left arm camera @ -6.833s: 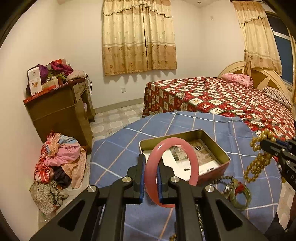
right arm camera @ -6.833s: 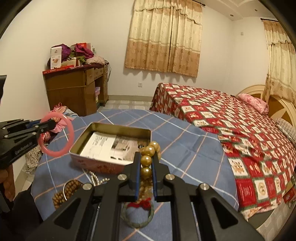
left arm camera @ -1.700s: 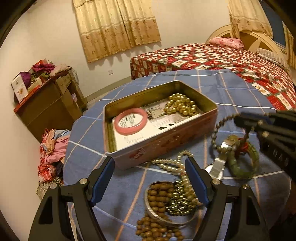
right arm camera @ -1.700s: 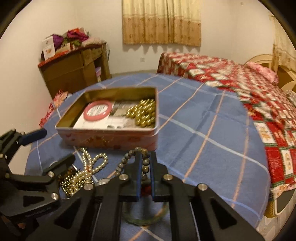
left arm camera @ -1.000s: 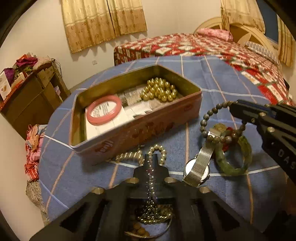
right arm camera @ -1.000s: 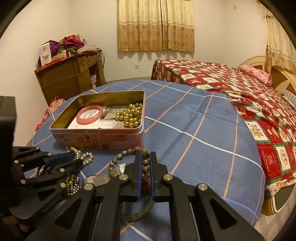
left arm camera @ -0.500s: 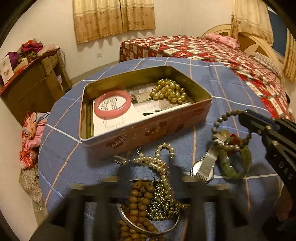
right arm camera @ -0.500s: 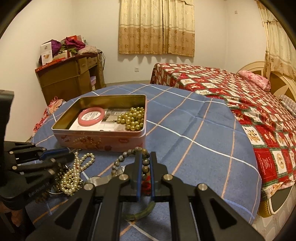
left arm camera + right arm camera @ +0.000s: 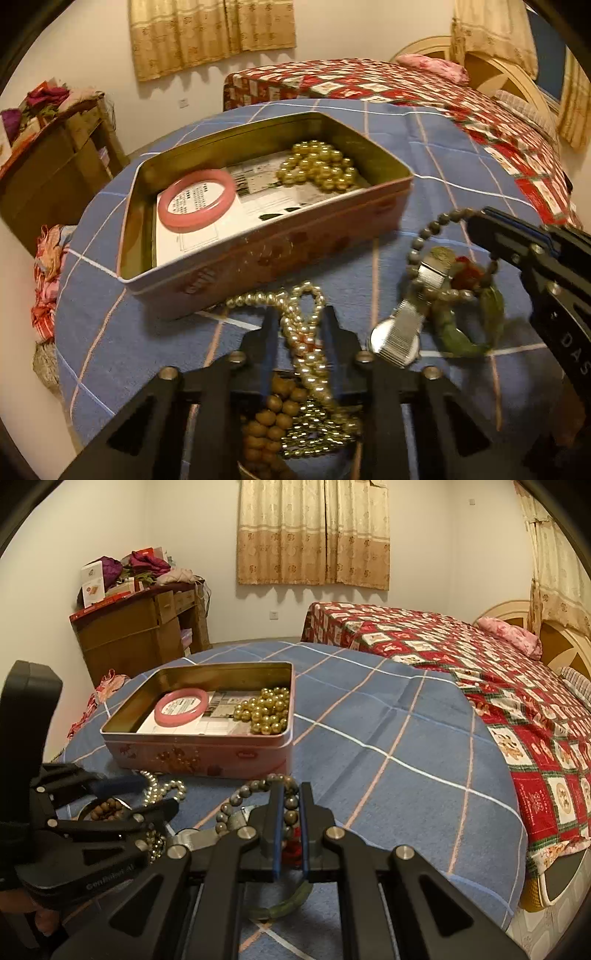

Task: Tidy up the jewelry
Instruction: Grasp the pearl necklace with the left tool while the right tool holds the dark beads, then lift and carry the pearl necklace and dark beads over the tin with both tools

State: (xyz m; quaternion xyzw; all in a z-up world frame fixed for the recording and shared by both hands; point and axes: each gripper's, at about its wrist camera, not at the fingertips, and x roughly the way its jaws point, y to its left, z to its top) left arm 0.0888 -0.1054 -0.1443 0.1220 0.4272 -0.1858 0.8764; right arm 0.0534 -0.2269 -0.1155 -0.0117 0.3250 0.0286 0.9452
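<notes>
A bedroom with drawn curtains and a red patchwork bed lies beyond the round tabletop, which is covered in a blue checked cloth. Ahead of both tools sits the open tin, already holding the pink bangle and a heap of gold beads. The right tool is clamped on the grey bead bracelet, whose loop hangs off to its left; directly beneath it lie the green bangle and the watch. The left tool straddles the pearl necklace, its fingers either side of the strand with gaps showing, so it looks part-open rather than gripping; under it sit a metal bangle with the brown wooden beads and a coil of small gold chain. For the left side, I would close squarely across the doubled pearl strands, near their bunched middle, so the necklace rises as one loop rather than trailing. Lift slowly: the pearls overlap the chain and wooden beads and could drag them along. For the right side, carry the bracelet high enough that its hanging loop clears the tin's near wall, then release over the bare paper between bangle and gold beads.
</notes>
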